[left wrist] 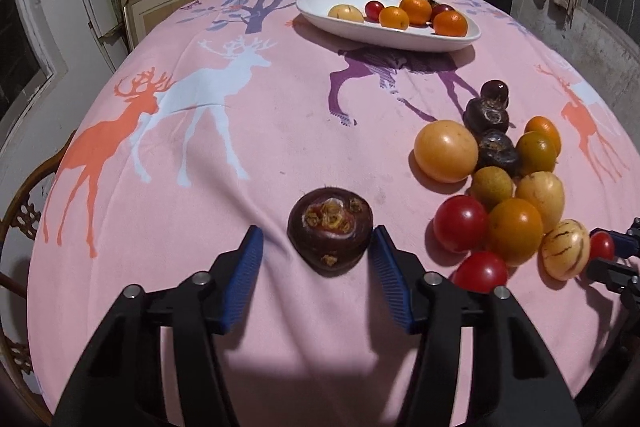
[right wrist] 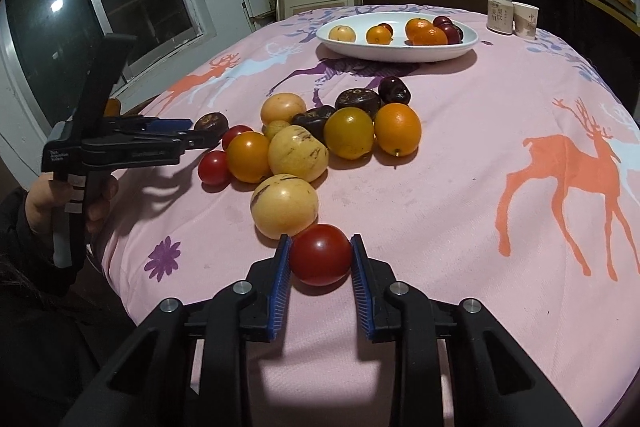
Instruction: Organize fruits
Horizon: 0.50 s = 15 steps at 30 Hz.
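right gripper (left wrist: 614, 259): in the left wrist view only its tips show at the right edge of the frame; the rest is cut off.
red cherry tomato (left wrist: 601, 246): partly hidden there behind the striped yellow fruit (left wrist: 565, 249).
left gripper (right wrist: 200, 133): seen side-on in the right wrist view, so the gap between its fingers cannot be judged there.
dark water chestnut (right wrist: 211, 123): its lower part is covered by that gripper's fingers.
person's hand (right wrist: 98, 197): mostly behind the handle; the sleeve runs off the left edge.
cups (right wrist: 512, 15): print too small to read.
plate (right wrist: 400, 51): the rear fruits overlap, so their count is unclear.
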Motion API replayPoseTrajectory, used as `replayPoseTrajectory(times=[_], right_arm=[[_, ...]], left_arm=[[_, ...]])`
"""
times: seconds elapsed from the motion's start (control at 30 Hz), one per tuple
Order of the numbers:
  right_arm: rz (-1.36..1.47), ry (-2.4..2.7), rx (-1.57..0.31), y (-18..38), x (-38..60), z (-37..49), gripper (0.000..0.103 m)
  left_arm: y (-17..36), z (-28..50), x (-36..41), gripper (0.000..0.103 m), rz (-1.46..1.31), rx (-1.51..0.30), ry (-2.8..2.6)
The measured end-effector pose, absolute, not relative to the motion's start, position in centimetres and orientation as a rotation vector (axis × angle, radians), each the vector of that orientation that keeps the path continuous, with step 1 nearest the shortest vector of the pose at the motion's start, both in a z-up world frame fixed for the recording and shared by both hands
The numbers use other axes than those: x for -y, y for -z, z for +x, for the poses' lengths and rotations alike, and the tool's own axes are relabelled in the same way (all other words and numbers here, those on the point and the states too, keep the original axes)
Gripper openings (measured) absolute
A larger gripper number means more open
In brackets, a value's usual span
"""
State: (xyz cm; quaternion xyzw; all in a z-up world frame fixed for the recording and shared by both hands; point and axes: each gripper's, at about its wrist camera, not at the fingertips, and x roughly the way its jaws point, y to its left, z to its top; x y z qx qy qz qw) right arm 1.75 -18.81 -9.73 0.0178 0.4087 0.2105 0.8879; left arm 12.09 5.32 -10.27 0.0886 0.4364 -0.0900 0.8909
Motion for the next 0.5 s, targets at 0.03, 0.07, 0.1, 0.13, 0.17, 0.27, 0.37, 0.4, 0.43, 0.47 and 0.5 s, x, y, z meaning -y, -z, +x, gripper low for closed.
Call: replayPoseTrajectory(times=[0.03, 0.07, 0.1, 0.13, 0.17, 0.27, 0.37, 0.4, 0.43, 0.47, 0.5], right_arm=[[0.038, -0.438, -0.849, 9.8, 18.8, 1.7, 0.03], [0.038, -0.438, -0.848, 9.8, 18.8, 1.8, 0.03], [0.038, -0.437, -0.848, 9.8, 18.8, 1.8, 0.03], [0.039, -0.437, -0.848, 9.8, 18.8, 1.8, 0.03], [0.041, -0.436, -0.848, 9.9, 18.9, 1.8, 0.03], [0.048, -0.434, -0.848, 9.9, 19.0, 1.8, 0.03], [0.055, -0.435, -0.844, 9.9, 19.1, 1.8, 0.03], [0.056, -0.434, -0.843, 9.9, 19.1, 1.7, 0.03], [0.058, -0.433, -0.841, 9.9, 19.2, 1.8, 0.03], [0.06, -0.433, -0.839, 9.9, 19.2, 1.7, 0.03], [0.061, -0.432, -0.837, 9.9, 19.3, 1.7, 0.03]], left_arm=[[10.3, 12.2, -5.2, 0.054, 0.191, -0.9, 0.186], [10.3, 12.3, -5.0, 0.054, 0.197, -0.897, 0.186], [10.3, 12.5, -4.9, 0.054, 0.2, -0.894, 0.188], [10.3, 12.5, -4.9, 0.054, 0.202, -0.892, 0.191], [10.3, 12.5, -4.8, 0.053, 0.206, -0.888, 0.194], [10.3, 12.3, -5.1, 0.041, 0.185, -0.88, 0.22], [10.3, 11.7, -5.5, 0.041, 0.166, -0.864, 0.216], [10.3, 11.5, -5.6, 0.041, 0.158, -0.858, 0.217], [10.2, 11.3, -5.7, 0.041, 0.148, -0.852, 0.217], [10.0, 11.1, -5.9, 0.041, 0.138, -0.848, 0.219], [9.7, 10.9, -5.9, 0.041, 0.128, -0.842, 0.225]])
